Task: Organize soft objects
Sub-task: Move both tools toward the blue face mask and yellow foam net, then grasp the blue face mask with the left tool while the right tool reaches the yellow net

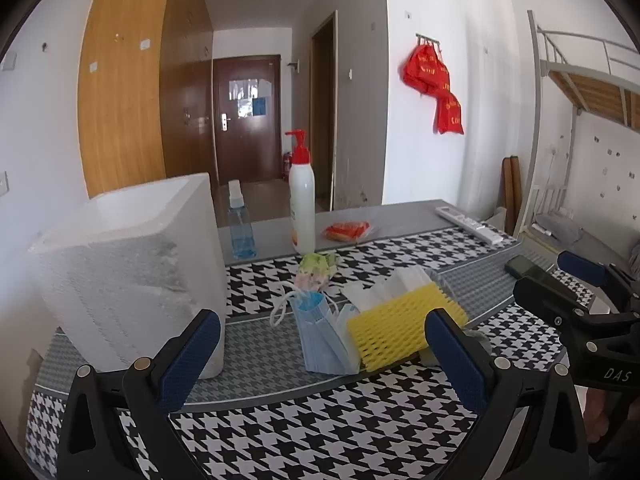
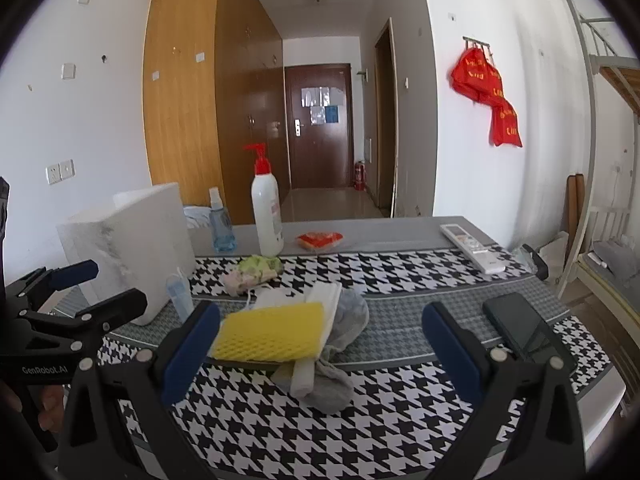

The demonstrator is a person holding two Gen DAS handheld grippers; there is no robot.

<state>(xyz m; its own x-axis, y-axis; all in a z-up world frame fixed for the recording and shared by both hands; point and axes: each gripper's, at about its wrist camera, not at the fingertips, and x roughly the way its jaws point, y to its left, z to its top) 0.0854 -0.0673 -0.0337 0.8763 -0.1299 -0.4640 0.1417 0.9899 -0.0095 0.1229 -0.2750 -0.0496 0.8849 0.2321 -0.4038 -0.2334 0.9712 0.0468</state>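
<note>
Pump bottle point(image 2: 266, 216), spray bottle point(image 2: 221, 226), remote point(image 2: 472, 248), phone point(image 2: 524, 330) on table point(image 2: 400, 228).

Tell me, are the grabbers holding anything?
No. The left gripper and right gripper are both open, with nothing held.

Bright, even daylight, soft shadows; heavy fisheye bend w/ dark corners; slight blur, hallway floor point(image 2: 332, 200) glares.

Yellow foam net point(image 2: 270, 338), blue masks point(image 1: 326, 338) and grey cloth point(image 2: 344, 328) lie clustered on cloth.
</note>
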